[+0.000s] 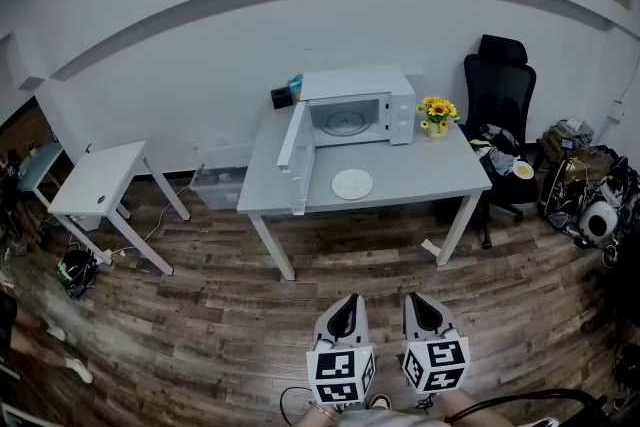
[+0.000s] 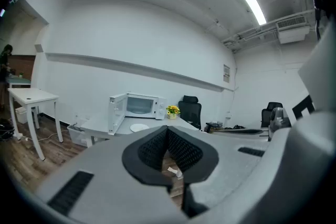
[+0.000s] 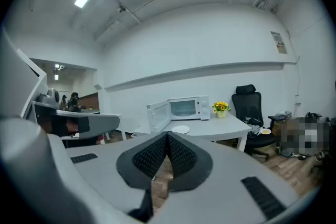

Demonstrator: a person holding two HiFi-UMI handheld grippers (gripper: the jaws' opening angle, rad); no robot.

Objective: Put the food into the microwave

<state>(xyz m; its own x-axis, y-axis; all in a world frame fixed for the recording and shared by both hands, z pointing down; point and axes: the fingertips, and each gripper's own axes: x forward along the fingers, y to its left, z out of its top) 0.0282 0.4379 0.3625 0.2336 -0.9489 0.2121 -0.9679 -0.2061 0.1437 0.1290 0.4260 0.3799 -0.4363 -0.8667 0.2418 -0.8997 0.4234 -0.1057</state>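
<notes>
Grey table: microwave door open (plate in front); left gripper, right gripper pressed together.

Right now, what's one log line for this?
left gripper: shut, empty | right gripper: shut, empty | microwave: door open | plate: on table, outside microwave

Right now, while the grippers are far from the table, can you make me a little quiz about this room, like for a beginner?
1. True or false: the microwave has its door open.
2. What stands beside the microwave on the table? A) a kettle B) yellow flowers C) a lamp
3. Fill in: the jaws of the left gripper and the right gripper are both ____, holding nothing.
Key: 1 true; 2 B; 3 shut.
</notes>
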